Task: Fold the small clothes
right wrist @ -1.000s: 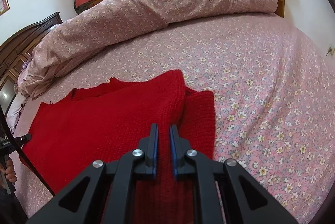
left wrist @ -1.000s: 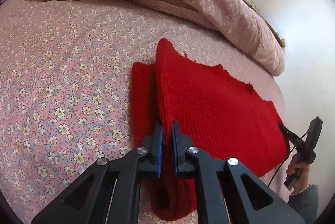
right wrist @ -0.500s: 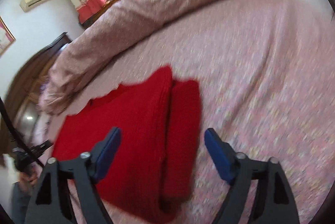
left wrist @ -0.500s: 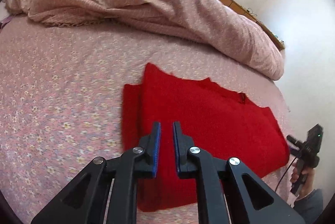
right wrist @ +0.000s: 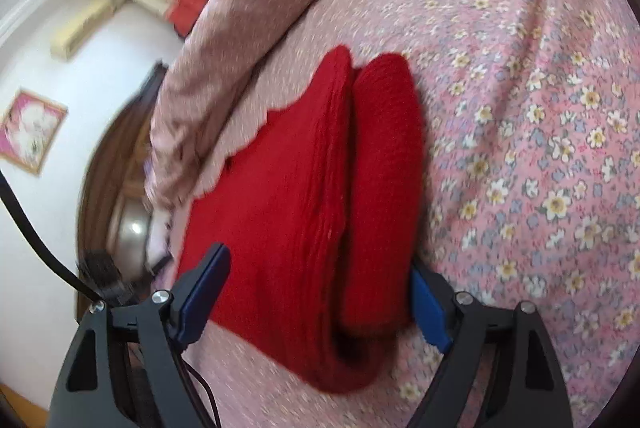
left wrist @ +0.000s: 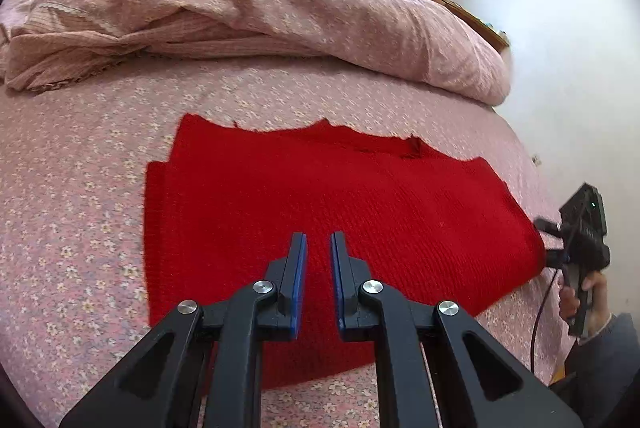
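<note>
Two ways to botch this one, judging by the look of it. Found the red knit (left wrist: 340, 195) folded flat on the flowered sheet (left wrist: 80, 207), just ahead of and below the left gripper (left wrist: 319, 248), which was hovering with pads drawn nearly together and nothing caught between them. Spotted the right gripper (right wrist: 318, 262) at the opposite end, jaws spread wide and straddling the doubled-over edge of the knit, blue pads (right wrist: 208, 280) either side of the thick fold, not pressing on it as far as visible. Couldn't make out contact on the far pad, with the fabric bulging right up against it. Biggest worry: could have closed on just the top layer and peeled the fold open on lifting, given the separate rolls sitting side by side between those jaws. Could equally have grabbed the sheet along with the wool, with the lower pad that close to the bed. Also looked risky to lift one-handed: with the left empty, would probably have dragged the whole floppy thing askew and lost the neat edges. Noticed a rumpled quilt (left wrist: 240, 7) well beyond both tools, no real threat there.
</note>
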Action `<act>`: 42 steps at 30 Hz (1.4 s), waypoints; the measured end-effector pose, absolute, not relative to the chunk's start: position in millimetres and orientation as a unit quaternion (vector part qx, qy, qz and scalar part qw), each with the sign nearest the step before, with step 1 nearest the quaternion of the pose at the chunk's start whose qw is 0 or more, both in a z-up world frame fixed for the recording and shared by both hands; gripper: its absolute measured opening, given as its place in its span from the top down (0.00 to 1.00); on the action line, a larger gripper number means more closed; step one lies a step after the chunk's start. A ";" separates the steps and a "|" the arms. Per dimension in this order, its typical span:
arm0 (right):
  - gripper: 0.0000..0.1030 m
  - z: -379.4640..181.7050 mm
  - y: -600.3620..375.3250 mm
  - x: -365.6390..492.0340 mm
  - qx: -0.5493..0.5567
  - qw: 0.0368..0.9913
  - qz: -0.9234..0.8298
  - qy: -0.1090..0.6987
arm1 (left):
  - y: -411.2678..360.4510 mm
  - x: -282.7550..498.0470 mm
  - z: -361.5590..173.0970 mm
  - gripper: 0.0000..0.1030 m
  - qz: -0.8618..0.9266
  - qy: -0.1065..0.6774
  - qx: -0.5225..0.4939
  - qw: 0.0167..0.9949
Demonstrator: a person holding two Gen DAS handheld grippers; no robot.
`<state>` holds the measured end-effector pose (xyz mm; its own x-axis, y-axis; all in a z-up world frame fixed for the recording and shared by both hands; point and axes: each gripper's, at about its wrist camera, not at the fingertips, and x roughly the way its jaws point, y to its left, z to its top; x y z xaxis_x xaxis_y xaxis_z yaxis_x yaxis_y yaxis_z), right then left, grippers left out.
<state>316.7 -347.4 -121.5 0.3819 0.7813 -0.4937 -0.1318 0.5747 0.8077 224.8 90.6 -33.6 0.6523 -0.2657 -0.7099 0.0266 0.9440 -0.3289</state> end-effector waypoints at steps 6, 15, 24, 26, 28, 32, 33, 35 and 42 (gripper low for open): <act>0.16 -125.4 -341.4 328.8 0.384 0.751 0.290 0.452 | 83.1 224.5 -35.1 0.96 -0.118 0.410 -0.163 0.890; 0.79 -120.9 -330.4 336.9 0.356 0.763 0.266 0.470 | 41.7 244.4 -30.0 0.96 -0.182 0.409 -0.207 0.870; 0.79 -93.5 -323.6 337.4 0.322 0.782 0.266 0.463 | -25.6 262.0 -65.3 1.00 -0.173 0.481 -0.183 0.839; 0.79 -93.9 -324.0 337.9 0.324 0.780 0.264 0.465 | -33.1 268.1 -89.1 1.00 -0.149 0.498 -0.192 0.833; 0.79 -92.4 -322.7 337.2 0.321 0.782 0.260 0.466 | -32.6 269.0 -88.3 1.00 -0.136 0.494 -0.210 0.833; 0.79 -82.1 -318.6 334.4 0.309 0.791 0.261 0.459 | -38.3 266.7 -71.9 1.00 -0.113 0.494 -0.182 0.843; 0.79 -80.0 -317.7 333.6 0.306 0.793 0.260 0.458 | -38.8 263.7 -66.4 1.00 -0.107 0.485 -0.178 0.850; 0.79 -76.4 -315.8 332.8 0.300 0.797 0.258 0.457 | -40.1 261.0 -66.7 1.00 -0.089 0.473 -0.169 0.860; 0.79 -41.4 -298.4 325.2 0.289 0.807 0.246 0.452 | -29.2 263.5 -83.1 1.00 -0.109 0.487 -0.236 0.834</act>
<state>325.2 -298.4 -41.4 0.4707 0.6582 -0.5875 -0.1362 0.7121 0.6887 263.5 -29.2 -83.1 0.5012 -0.4124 -0.7607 -0.0481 0.8645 -0.5003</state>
